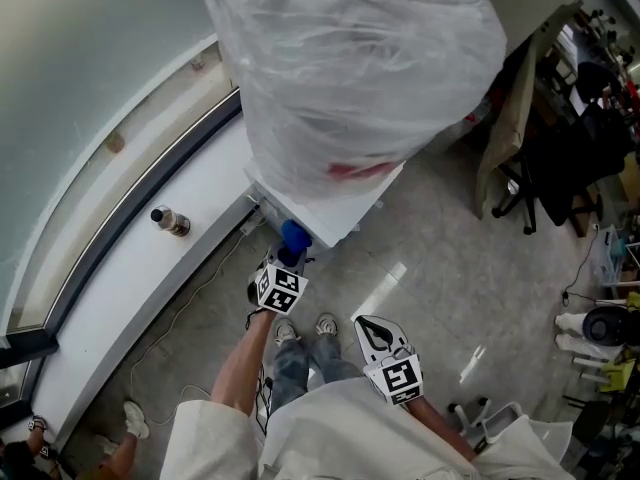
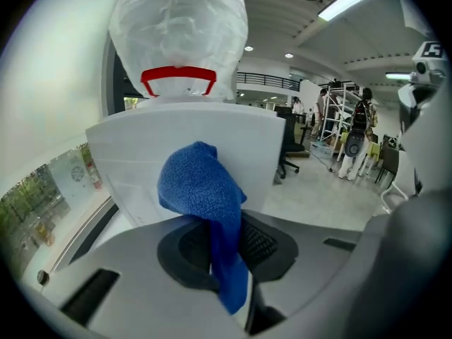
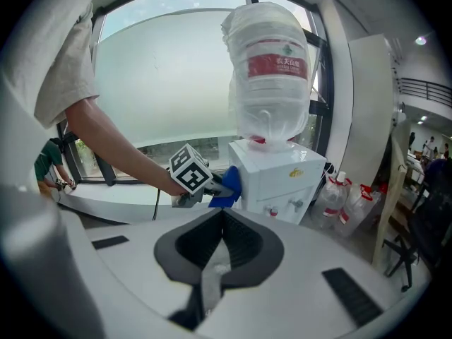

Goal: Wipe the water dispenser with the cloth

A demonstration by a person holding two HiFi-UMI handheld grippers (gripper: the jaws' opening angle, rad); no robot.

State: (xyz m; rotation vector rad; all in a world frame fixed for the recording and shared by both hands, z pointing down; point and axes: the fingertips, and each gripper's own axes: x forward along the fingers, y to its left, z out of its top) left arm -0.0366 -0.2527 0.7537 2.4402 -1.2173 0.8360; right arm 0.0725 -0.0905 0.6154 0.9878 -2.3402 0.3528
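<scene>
One bunched blue cloth (image 2: 201, 189) (nubbly weave) meets the dispenser (image 2: 134, 154).

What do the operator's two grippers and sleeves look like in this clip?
The left gripper and right gripper both have pale grey bodies, black ribbed jaw pads and a white cube printed with black square markers. The person wears a loose, off-white short-sleeved top that leaves the forearms uncovered.

- The left gripper (image 1: 284, 260) holds a blue cloth (image 1: 294, 236) against a corner of the white water dispenser (image 1: 335, 211).
- The right gripper (image 1: 375, 334) hangs apart, nearer the person.
- A small bottle (image 1: 170, 221) stands on the white ledge (image 1: 120, 303).
</scene>
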